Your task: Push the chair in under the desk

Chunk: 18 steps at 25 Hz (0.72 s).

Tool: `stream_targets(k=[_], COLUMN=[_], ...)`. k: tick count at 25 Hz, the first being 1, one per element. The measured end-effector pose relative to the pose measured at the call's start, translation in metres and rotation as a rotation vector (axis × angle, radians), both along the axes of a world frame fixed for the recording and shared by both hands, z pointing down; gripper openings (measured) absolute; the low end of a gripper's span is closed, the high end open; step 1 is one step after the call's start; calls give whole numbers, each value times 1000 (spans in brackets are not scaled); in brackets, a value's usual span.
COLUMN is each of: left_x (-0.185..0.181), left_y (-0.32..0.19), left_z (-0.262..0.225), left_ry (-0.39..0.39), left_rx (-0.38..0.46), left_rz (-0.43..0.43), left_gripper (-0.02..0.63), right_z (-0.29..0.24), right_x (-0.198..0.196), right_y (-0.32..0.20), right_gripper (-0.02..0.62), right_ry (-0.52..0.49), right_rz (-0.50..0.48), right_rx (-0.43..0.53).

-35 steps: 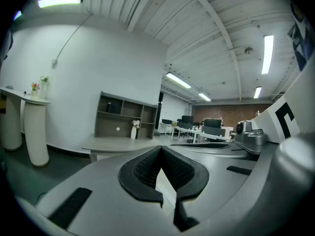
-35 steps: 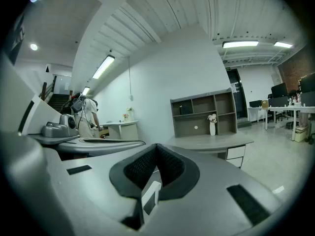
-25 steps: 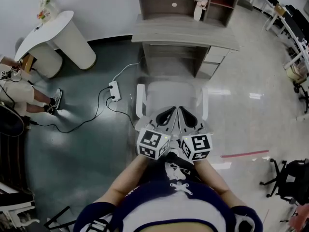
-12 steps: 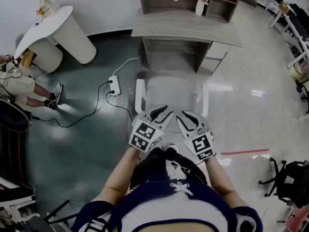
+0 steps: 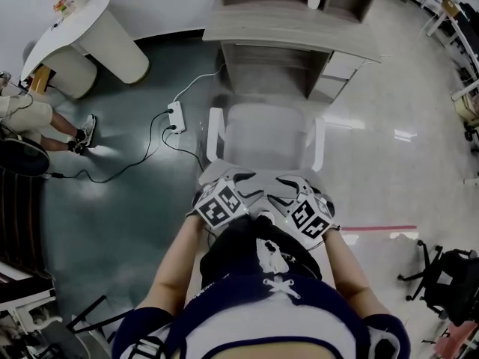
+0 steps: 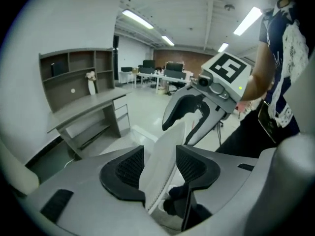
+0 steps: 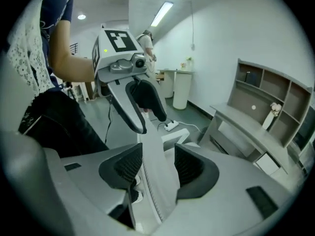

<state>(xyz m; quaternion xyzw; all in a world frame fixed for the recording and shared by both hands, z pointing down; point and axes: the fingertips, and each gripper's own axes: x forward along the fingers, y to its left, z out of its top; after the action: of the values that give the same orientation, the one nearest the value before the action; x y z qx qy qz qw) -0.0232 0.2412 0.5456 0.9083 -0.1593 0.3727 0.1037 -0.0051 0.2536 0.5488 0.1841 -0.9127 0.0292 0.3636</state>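
The white chair (image 5: pixel 266 137) stands pulled out in front of the grey desk (image 5: pixel 292 28), its seat facing the desk's knee space. I stand behind it. My left gripper (image 5: pixel 241 181) and right gripper (image 5: pixel 289 185) sit side by side over the top of the backrest. Both sets of jaws have just been opening. In the left gripper view the backrest's thin top edge (image 6: pixel 165 149) runs between the pads of the left gripper (image 6: pixel 157 163) with a gap on each side. The right gripper (image 7: pixel 158 163) straddles the backrest edge (image 7: pixel 156 181) the same way, open.
A white power strip (image 5: pixel 177 138) with cables lies on the dark floor left of the chair. A white round table (image 5: pixel 82 43) stands far left, a person's legs (image 5: pixel 45 137) beside it. Red tape (image 5: pixel 374 228) marks the floor at right, near a black chair base (image 5: pixel 441 275).
Both grippers have dropped from close together above the chair, moved apart and tipped down onto the backrest's top. Their jaws went from shut to open around its edge.
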Motion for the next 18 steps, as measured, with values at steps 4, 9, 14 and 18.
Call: stream_targets(k=[4, 9, 14, 18], left_x=[0, -18, -28, -32], left_y=[25, 33, 29, 9], left_z=[24, 70, 106, 114], left_ry=[-111, -378, -473, -433], left_rx=[-98, -60, -34, 20], left_rz=[115, 195, 180, 90], left_gripper=[212, 222, 222, 176], right_z=[25, 63, 87, 92], right_x=[4, 16, 19, 17], right_y=[19, 27, 21, 8], right_gripper=[170, 170, 170, 134], right_ry=[109, 272, 343, 306], right_rz=[-114, -205, -176, -73], right_rx=[-42, -12, 29, 32])
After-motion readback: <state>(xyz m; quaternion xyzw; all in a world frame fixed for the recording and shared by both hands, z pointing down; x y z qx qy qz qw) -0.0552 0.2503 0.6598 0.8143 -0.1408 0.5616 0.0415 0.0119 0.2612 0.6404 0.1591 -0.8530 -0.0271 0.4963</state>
